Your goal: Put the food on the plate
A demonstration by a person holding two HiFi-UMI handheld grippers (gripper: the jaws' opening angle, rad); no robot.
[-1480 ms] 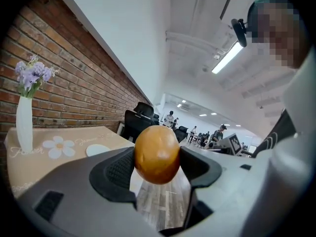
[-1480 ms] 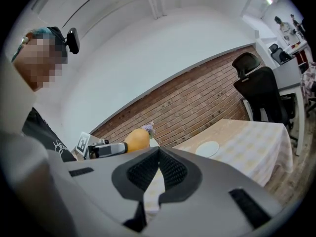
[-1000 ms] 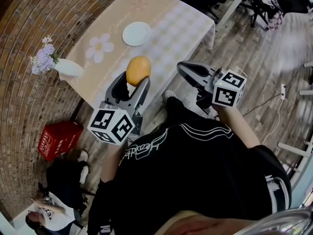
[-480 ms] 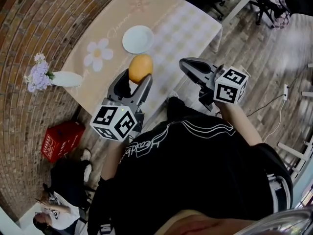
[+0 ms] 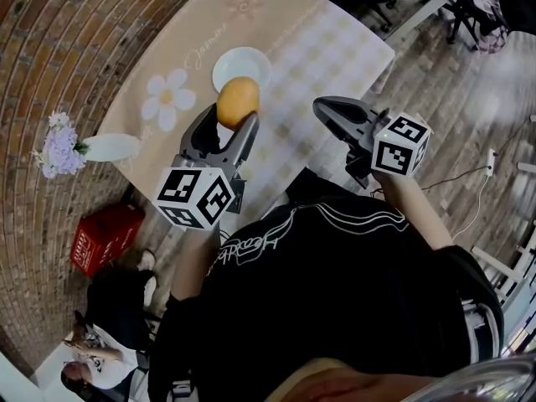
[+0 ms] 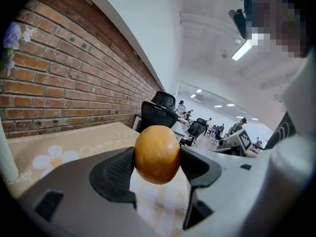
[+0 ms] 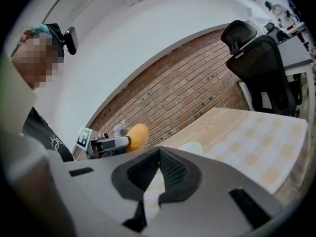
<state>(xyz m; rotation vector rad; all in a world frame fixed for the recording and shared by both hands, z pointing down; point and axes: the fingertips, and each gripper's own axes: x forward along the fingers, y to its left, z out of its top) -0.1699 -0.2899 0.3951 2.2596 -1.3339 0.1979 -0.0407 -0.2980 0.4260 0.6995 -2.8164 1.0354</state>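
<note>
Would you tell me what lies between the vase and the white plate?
Only a daisy printed on the tablecloth; no object stands between vase and plate, as the head view shows.

I am seeing my right gripper [image 7: 159, 150] with its jaws pressed together, nothing between them. Beyond it, the left gripper [image 7: 124, 141] is holding the orange food [image 7: 138, 135] in the air, left of the white plate [image 7: 191, 147] lying on the checked table [image 7: 247, 127]. A black chair [image 7: 259, 58] is standing behind the table.

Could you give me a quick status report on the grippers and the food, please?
Left gripper shut on the food, held above the table. Right gripper shut, empty. Food not yet on the plate; nothing in the path.
</note>
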